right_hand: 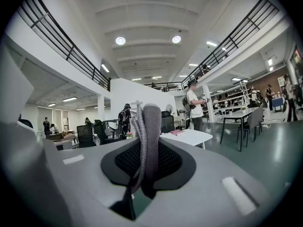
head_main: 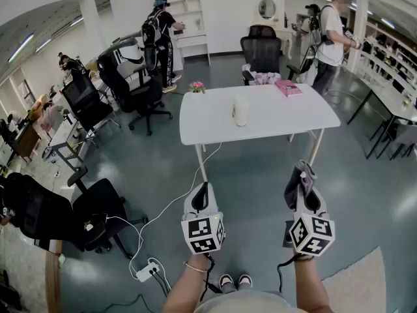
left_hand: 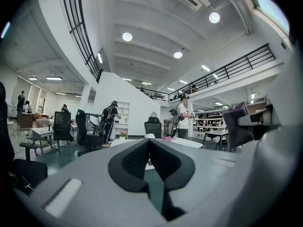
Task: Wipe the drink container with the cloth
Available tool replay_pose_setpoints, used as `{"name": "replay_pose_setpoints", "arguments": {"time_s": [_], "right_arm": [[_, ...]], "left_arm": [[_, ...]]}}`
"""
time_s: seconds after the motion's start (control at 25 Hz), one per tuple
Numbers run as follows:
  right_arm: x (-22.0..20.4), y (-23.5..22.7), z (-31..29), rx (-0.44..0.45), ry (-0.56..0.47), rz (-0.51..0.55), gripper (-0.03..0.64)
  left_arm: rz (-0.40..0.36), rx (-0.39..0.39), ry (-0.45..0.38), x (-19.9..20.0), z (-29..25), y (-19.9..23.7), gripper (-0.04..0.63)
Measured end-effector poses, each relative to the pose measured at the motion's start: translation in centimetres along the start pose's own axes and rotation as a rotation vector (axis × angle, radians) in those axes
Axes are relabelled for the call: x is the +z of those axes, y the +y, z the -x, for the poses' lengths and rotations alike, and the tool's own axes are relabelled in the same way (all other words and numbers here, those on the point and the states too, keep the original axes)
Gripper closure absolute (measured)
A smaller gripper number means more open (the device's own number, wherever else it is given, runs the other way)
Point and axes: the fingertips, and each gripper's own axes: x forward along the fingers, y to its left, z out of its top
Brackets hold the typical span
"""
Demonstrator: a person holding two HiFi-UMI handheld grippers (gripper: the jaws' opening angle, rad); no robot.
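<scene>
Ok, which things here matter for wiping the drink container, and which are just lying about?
For the job: drink container, grey cloth clamped in the right gripper, left gripper shut and empty, white table.
Just lying about: pink book, flower pot, office chair.

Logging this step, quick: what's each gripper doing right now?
Left gripper: jaws closed, nothing between them.
Right gripper: jaws closed on the grey cloth.
</scene>
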Motion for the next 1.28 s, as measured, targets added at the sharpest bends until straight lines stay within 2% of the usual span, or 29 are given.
{"name": "replay_pose_setpoints", "arguments": {"time_s": [0.28, 0.44, 1.04, 1.12, 1.28], "right_arm": [[-0.4, 0.3, 0.1, 0.005, 0.011, 0.003, 0.549], [-0.8, 0.6, -0.2, 0.021, 0.031, -0.035, 0.549], [-3.0, -0.7, 0.5, -0.025, 0.088, -0.044, 0.549], [-3.2, -0.7, 0.6, -0.028, 0.094, -0.043, 0.549], [-3.6, -0.7, 0.7, -0.030, 0.104, -0.043, 0.549]], "left_arm": [[0.007, 0.003, 0.008, -0.5, 0.3, 0.5, 0.595], [0.018, 0.008, 0.008, -0.4, 0.4, 0.9, 0.595], [0.000, 0.006, 0.012, -0.9, 0.5, 1.3, 0.594], [0.001, -0.008, 0.012, -0.6, 0.4, 1.1, 0.539], [0.014, -0.022, 0.009, -0.2, 0.3, 1.0, 0.529]]}}
